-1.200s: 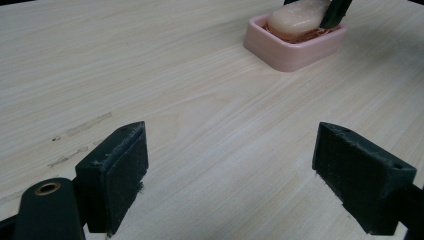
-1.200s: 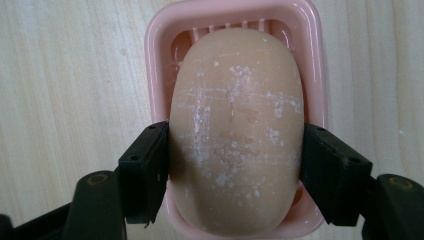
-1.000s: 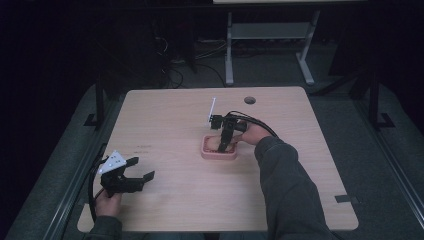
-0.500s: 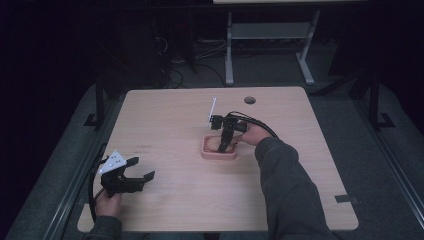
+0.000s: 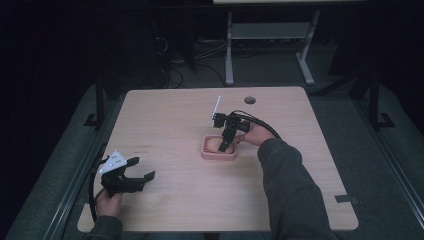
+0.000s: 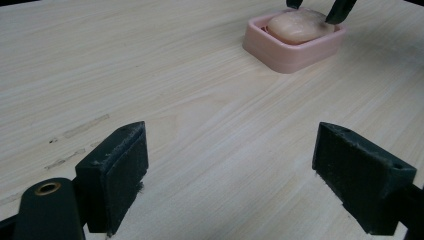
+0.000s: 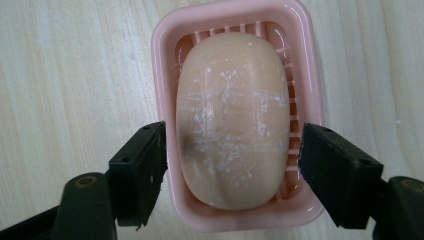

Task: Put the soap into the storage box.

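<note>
Right gripper [image 7: 232, 165] hangs wide open astride the soap [image 7: 232, 120], which lies in the pink dish [image 7: 165, 65] mid-table; risk: closing jaws catch the dish walls; left gripper [image 6: 245, 175] open, empty, near front-left corner.

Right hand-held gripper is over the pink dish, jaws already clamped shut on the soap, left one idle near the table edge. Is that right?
Not quite. The right hand-held gripper is over the pink dish, but its jaws are open on either side of the soap, not clamped; the right gripper view shows this. The left hand-held gripper does sit idle near the table edge.
</note>
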The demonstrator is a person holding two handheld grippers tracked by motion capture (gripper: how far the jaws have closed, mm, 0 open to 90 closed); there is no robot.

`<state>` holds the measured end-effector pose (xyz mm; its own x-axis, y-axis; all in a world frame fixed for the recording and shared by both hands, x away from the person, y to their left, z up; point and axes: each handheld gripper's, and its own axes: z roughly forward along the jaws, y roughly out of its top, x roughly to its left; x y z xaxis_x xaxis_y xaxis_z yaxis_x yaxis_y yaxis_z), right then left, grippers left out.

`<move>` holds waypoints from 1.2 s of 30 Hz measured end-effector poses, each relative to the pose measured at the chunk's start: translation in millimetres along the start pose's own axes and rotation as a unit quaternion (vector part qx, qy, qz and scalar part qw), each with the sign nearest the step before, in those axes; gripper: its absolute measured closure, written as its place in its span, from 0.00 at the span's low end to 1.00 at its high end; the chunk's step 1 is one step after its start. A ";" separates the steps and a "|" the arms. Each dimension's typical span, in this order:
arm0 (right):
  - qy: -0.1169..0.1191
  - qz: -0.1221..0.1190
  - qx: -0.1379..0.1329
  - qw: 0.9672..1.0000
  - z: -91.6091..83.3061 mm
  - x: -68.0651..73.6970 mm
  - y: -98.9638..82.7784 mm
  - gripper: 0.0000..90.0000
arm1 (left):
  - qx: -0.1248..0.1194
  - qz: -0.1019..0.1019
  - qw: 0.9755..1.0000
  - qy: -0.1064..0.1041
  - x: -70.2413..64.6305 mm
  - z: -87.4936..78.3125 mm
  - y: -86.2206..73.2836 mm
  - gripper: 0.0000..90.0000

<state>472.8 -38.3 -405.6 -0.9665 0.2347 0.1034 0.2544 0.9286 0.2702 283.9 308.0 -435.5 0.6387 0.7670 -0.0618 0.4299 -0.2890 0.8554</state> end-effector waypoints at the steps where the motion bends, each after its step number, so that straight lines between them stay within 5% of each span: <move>1: -0.002 0.000 -0.001 1.000 -0.8 0.2 -1.0 0.30 | 0.000 0.000 1.000 0.000 0.0 0.5 0.0 0.16; 36: -0.011 0.036 -0.040 0.998 -25.6 11.5 -51.5 0.27 | 0.001 0.001 1.000 0.003 -0.2 0.3 -0.8 0.16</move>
<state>449.5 -90.8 -393.8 -0.9458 0.3072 0.1052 0.3245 0.8832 0.3386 283.7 307.9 -436.3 0.6356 0.7699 -0.0577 0.4299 -0.2908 0.8548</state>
